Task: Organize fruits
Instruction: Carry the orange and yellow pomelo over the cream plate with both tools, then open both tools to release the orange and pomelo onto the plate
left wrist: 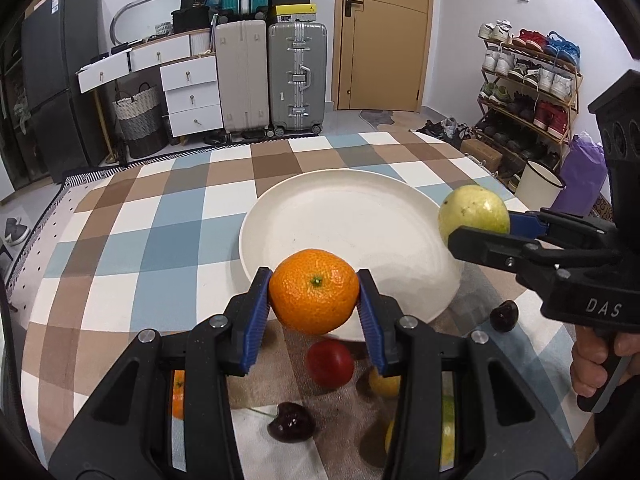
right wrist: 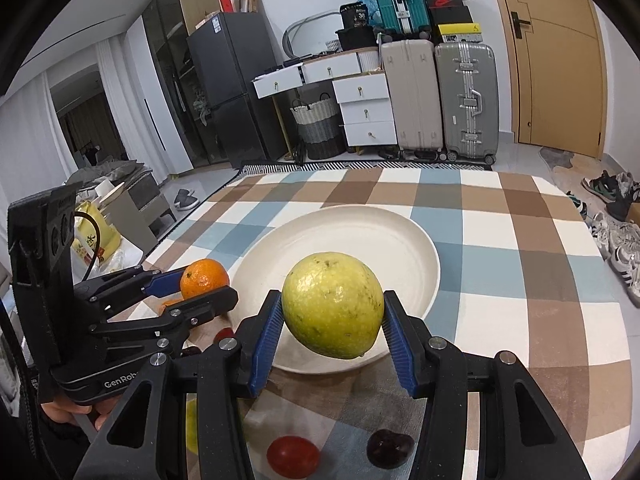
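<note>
Checked in blue, brown and white, the tablecloth [left wrist: 120, 240] covers a table that stands in a room with suitcases [left wrist: 298, 80], a white drawer unit [left wrist: 192, 96] and a tan door [left wrist: 384, 32] behind it. Near the cloth's middle sits the white plate [left wrist: 344, 224], bare inside; it serves as the landmark for everything else.

At the plate's near rim the left gripper [left wrist: 314, 294] is clenched on a mandarin orange [left wrist: 314, 290], its blue pads [left wrist: 256, 312] pressed against both sides of the fruit, which hangs clear of the cloth. At the plate's right edge in the left wrist view, the right gripper [right wrist: 332, 326] is clamped the same way on a yellow-green guava [right wrist: 332, 306], lifted over the near rim in its own view. A person's hand [left wrist: 596, 364] holds that tool's grip.

On the cloth, nearer than the plate, lie the loose fruits: a red cherry tomato [left wrist: 329, 363] just below the held orange, a dark cherry [left wrist: 291, 422] with its stem nearer still, another dark cherry [left wrist: 504, 316] off the plate's near right rim, and a small yellow fruit [left wrist: 384, 382] partly hidden behind the left gripper's finger. More orange and yellow-green fruit shows through the gripper's frame, too hidden to name.
</note>
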Tool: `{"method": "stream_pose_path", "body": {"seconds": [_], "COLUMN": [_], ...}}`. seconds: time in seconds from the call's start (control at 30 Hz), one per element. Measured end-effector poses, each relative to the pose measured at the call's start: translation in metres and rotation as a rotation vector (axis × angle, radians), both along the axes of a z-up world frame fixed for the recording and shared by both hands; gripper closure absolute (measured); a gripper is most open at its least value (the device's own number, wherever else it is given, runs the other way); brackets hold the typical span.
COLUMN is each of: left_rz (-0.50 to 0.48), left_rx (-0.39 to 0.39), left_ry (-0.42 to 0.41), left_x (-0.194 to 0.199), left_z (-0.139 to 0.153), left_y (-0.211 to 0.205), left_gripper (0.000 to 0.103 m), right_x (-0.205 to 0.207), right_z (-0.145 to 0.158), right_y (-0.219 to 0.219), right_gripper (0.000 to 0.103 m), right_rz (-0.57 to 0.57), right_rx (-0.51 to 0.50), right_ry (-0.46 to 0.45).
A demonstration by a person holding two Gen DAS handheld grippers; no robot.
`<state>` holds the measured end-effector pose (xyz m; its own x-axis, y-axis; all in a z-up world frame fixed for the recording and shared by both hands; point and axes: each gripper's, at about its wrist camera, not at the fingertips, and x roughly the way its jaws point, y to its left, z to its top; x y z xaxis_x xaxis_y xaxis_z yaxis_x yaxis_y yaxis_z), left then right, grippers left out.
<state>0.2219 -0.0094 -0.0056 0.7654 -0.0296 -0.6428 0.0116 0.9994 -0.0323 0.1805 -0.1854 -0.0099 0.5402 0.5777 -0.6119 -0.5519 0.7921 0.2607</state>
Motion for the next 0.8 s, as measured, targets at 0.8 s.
{"method": "stream_pose_path", "body": {"seconds": [0.8], "left_rz": [-0.004], "left_rx": [0.004], "left_ry": [0.049], "left_x": [0.02], "left_z": [-0.026], "left_y": [0.003], "left_gripper": [0.064], "right_x": [0.023], "right_z": [-0.034], "right_y": [0.016], "right_gripper": [0.053], "right_rz": [-0.009], "right_rx": [-0.059], "right_ry": [0.091]}}
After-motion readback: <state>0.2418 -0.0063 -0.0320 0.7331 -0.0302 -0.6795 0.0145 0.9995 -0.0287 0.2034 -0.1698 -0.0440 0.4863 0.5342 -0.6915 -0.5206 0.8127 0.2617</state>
